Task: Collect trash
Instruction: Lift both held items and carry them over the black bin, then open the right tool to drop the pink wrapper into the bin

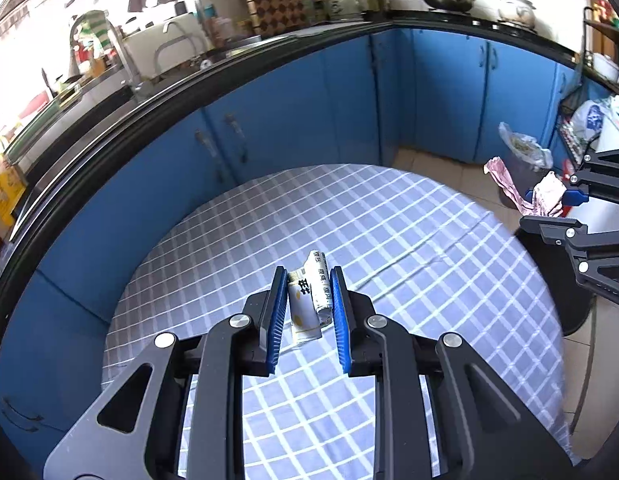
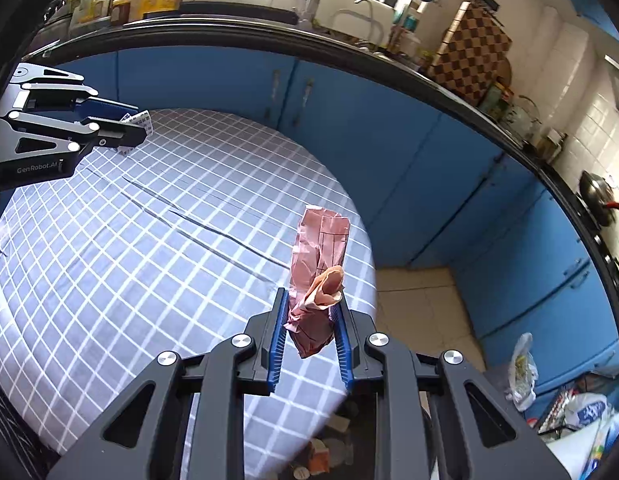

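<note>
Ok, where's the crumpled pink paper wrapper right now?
Clamped in the right gripper, the crumpled pink paper wrapper hangs over the checked tablecloth's right edge, near the blue cabinets.

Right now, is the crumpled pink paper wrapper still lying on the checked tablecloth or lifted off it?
Lifted: the crumpled pink paper wrapper is clamped in the right gripper.

My right gripper (image 2: 311, 312) has its jaws pinched on a crumpled pink paper (image 2: 318, 264) — it sticks up over the checked tabletop (image 2: 149, 240). My left gripper (image 2: 125, 130) — far left — holds a white wrapper (image 2: 143, 120).
</note>
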